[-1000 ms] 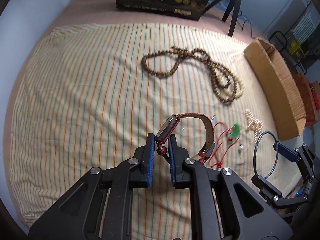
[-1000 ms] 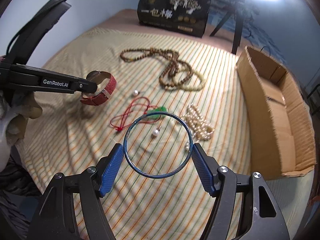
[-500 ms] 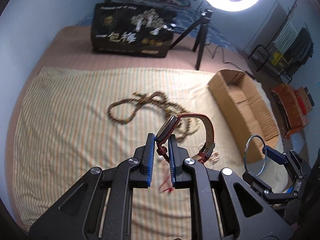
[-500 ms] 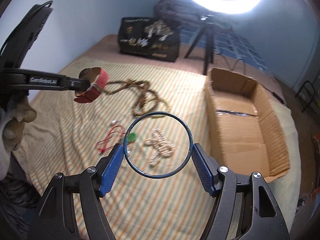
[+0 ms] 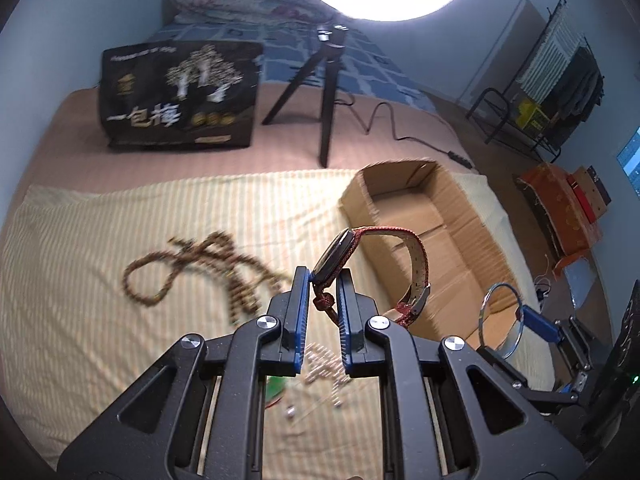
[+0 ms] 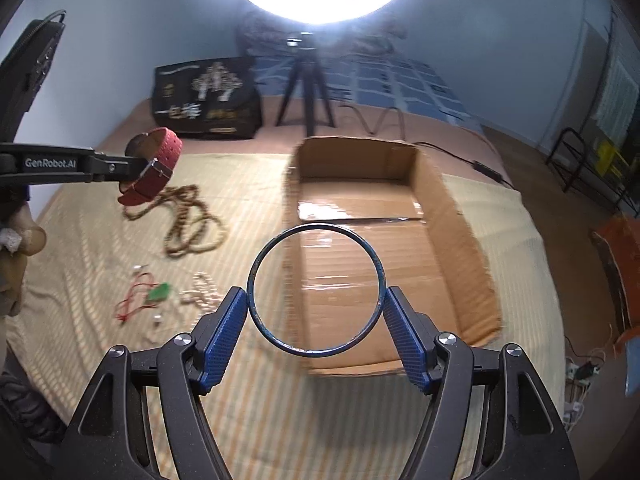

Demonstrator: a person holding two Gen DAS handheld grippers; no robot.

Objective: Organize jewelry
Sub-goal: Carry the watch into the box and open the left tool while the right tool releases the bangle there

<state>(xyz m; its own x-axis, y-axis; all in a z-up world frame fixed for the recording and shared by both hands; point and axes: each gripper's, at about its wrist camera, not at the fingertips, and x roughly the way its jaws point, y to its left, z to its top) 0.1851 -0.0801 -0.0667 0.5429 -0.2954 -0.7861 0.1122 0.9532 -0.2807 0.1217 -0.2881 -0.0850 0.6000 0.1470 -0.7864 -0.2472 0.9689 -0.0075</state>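
Observation:
My left gripper (image 5: 323, 280) is shut on a red-strapped watch (image 5: 416, 264) and holds it in the air, left of the open cardboard box (image 5: 460, 236). The watch also shows in the right wrist view (image 6: 154, 172). My right gripper (image 6: 314, 300) is shut on a thin blue bangle (image 6: 314, 236), held above the near left part of the box (image 6: 460, 248). The bangle also shows in the left wrist view (image 5: 502, 320). Brown bead necklaces (image 6: 188, 220), a pearl strand (image 6: 200, 294) and a red cord with a green pendant (image 6: 156, 292) lie on the striped cloth (image 6: 100, 240).
A ring light on a black tripod (image 6: 306, 84) stands behind the box, with its cable (image 5: 384, 120) trailing right. A black printed bag (image 5: 180, 100) stands at the back left. A small pearl piece (image 6: 158, 320) lies near the red cord.
Both grippers have risen and swung toward the cardboard box with the watch and the bangle. The box now lies directly under the bangle; the loose jewelry has dropped to the left.

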